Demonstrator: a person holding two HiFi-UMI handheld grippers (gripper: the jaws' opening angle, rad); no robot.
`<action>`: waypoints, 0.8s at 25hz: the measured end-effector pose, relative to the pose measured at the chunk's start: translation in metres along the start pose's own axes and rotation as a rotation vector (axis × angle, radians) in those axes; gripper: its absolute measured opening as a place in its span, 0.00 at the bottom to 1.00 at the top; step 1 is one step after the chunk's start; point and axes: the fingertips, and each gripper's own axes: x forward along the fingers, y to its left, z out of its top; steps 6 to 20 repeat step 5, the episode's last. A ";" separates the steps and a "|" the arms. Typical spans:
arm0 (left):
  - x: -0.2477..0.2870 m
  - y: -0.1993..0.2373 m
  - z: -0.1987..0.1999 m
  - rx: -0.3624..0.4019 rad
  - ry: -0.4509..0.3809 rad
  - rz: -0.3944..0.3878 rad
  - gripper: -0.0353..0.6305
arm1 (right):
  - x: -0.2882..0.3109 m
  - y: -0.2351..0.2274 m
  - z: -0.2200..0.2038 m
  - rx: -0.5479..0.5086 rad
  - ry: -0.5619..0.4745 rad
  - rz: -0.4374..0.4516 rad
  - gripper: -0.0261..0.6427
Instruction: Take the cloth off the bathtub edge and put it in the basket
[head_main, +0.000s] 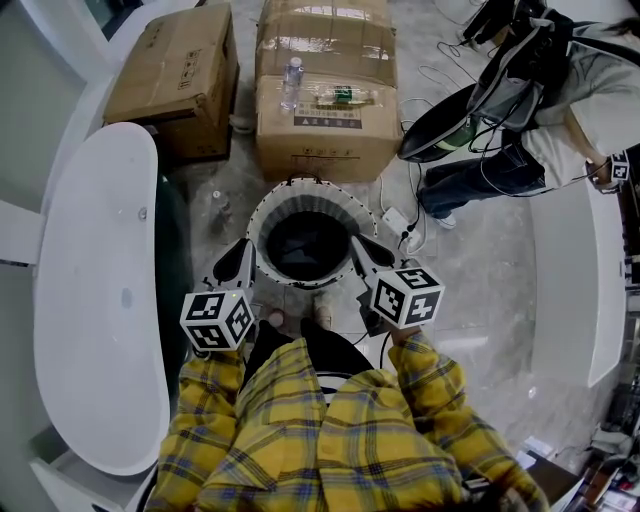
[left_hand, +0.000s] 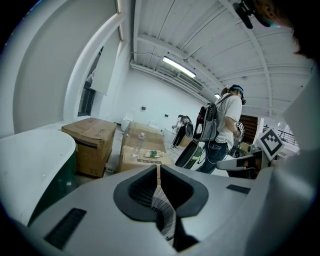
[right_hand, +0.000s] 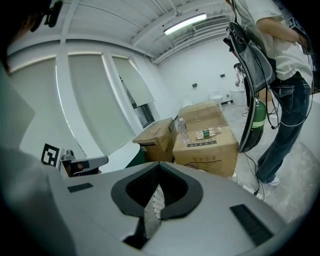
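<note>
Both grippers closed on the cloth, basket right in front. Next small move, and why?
Probably ease both grippers forward over the basket's opening before letting go. The left gripper and right gripper each pinch the cloth with jaws shut. Their tips flank the basket's near rim and are not yet over its dark inside, so a release here might drop the cloth short.

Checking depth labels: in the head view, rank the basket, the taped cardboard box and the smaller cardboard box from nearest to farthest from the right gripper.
1. The basket, directly left of the right gripper.
2. The taped cardboard box, beyond the basket, centre.
3. The smaller cardboard box, far upper left.
</note>
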 end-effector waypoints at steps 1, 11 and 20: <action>0.001 0.000 0.000 0.001 0.000 0.000 0.11 | 0.000 -0.001 0.000 0.001 0.002 0.000 0.08; 0.002 -0.001 0.002 0.004 0.002 0.005 0.11 | 0.000 -0.004 0.002 0.000 0.002 0.002 0.08; 0.002 -0.001 0.002 0.004 0.002 0.005 0.11 | 0.000 -0.004 0.002 0.000 0.002 0.002 0.08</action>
